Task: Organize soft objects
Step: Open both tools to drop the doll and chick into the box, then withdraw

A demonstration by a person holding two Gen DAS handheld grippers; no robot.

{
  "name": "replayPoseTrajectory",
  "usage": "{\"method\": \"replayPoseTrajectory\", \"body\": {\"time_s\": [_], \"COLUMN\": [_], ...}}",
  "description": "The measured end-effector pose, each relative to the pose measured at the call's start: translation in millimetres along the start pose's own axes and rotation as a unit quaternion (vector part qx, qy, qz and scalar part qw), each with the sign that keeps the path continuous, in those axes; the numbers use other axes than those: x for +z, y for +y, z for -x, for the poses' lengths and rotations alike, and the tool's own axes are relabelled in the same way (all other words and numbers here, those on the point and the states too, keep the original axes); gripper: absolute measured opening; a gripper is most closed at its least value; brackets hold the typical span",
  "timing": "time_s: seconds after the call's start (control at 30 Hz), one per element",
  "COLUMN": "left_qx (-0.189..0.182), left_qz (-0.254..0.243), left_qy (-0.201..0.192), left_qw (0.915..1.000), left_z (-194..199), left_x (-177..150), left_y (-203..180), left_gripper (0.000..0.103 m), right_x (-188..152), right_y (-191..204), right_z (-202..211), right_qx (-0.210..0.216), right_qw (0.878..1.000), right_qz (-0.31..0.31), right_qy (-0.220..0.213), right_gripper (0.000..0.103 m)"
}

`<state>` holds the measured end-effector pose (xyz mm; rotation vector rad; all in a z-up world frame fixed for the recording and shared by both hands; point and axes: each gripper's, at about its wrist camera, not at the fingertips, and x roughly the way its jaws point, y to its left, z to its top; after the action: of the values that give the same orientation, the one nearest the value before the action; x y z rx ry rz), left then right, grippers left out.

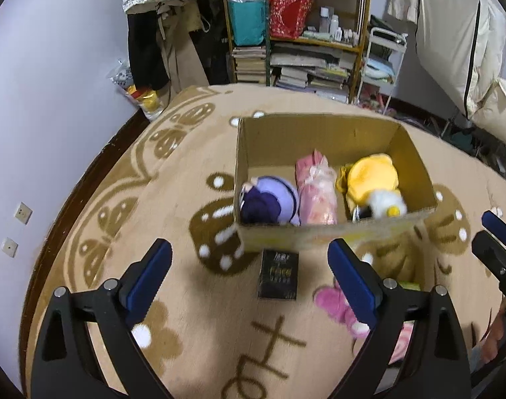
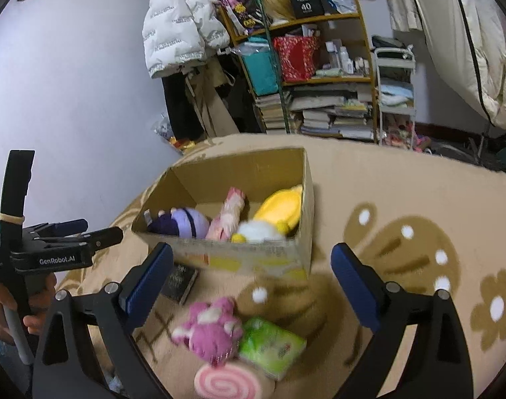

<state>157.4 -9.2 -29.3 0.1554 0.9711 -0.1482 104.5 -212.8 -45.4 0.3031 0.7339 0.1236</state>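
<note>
An open cardboard box (image 1: 319, 126) (image 2: 306, 199) stands on the beige rug. Inside lie a purple plush (image 1: 269, 201) (image 2: 183, 222), a pink wrapped soft toy (image 1: 316, 189) (image 2: 228, 217) and a yellow and white plush (image 1: 372, 179) (image 2: 273, 216). In front of the box lie a pink plush (image 1: 336, 302) (image 2: 211, 329), a green tissue pack (image 2: 269, 345) and a pink swirl roll cushion (image 2: 228, 382). My left gripper (image 1: 249, 269) is open and empty above the rug. My right gripper (image 2: 251, 276) is open and empty above the pink plush.
A black book (image 1: 278, 274) (image 2: 180, 281) lies on the rug before the box. A cluttered shelf (image 1: 296, 33) with books, hanging coats (image 2: 180, 26) and a white cart (image 2: 394, 93) stand behind. The left gripper shows at the right wrist view's left (image 2: 70, 239).
</note>
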Motion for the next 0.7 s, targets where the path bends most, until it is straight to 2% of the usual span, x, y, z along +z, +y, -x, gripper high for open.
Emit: {"method": "replayPoseTrajectory", "body": {"time_s": [0.27,0.6,0.7], "left_qx": [-0.006,-0.006,-0.004], "left_qz": [-0.013,-0.031,-0.033], "left_qy": [0.035,0.074,0.087], "left_qw": [0.9993,0.9967,0.9957], "left_z": [3,-16,-24], "left_x": [-18,-30,-31], "left_y": [-3,-9,-9], "left_gripper": [0.094,0.094,0.094], "right_x": [-22,-33,-37], "right_y": [4,7,7], "right_z": [15,2,-5], "right_qx": [-0.001,-0.004,-0.009], "right_qw": [1.000,0.999,0.997], "right_qz": [0.003,0.012,0.014], "right_qy": [0.022,0.047,0.069], "right_gripper": [0.100,0.100,0.100]}}
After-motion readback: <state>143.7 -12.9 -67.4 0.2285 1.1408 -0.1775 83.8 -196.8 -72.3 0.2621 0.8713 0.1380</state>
